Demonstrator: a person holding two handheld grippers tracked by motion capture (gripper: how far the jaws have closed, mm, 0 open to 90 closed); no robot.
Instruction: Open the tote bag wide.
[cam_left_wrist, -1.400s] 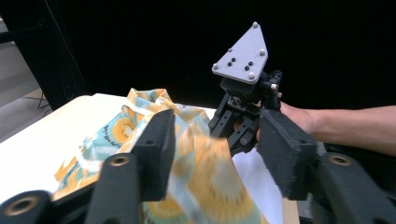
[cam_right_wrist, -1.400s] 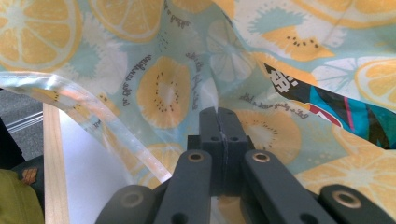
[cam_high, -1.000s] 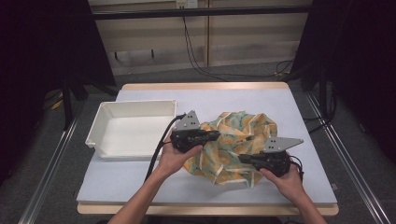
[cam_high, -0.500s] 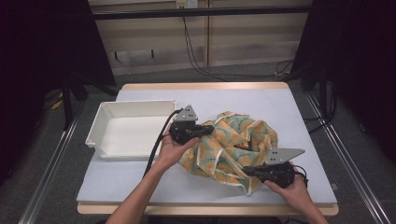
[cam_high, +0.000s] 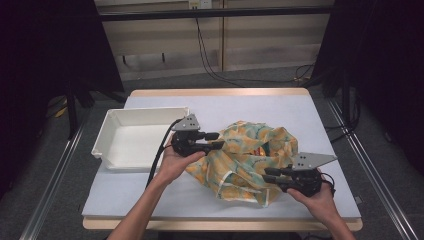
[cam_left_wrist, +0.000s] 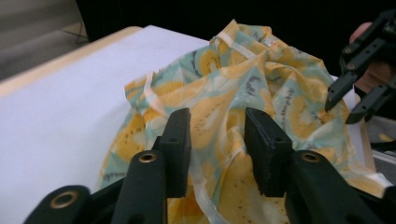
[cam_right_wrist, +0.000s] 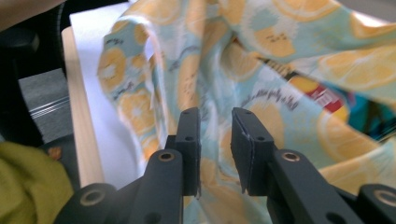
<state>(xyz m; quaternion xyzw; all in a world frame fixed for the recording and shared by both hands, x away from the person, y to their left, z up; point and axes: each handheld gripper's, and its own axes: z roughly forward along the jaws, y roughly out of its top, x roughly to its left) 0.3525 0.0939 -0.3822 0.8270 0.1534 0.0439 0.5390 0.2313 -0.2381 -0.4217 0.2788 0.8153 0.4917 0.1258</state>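
A crumpled lemon-print cloth (cam_high: 245, 157) is lying on the table (cam_high: 300, 115), just right of the white tray (cam_high: 135, 137). The left gripper (cam_high: 215, 140) is reaching over the cloth's left edge, jaws parted with fabric between them but not clamped. The right gripper (cam_high: 270, 175) is hovering at the cloth's near right corner, jaws slightly apart, holding nothing.

dim room, grey floor (cam_high: 50, 165), beige wall panels (cam_high: 260, 47), dangling cables (cam_high: 210, 60).

The crumpled cloth (cam_high: 245, 155) is pale teal printed with yellow-orange citrus slices — a red patch shows inside its folds. The tray (cam_high: 132, 140) is white, the tabletop (cam_high: 260, 107) pale grey-blue with a light wood edge — both grippers black.
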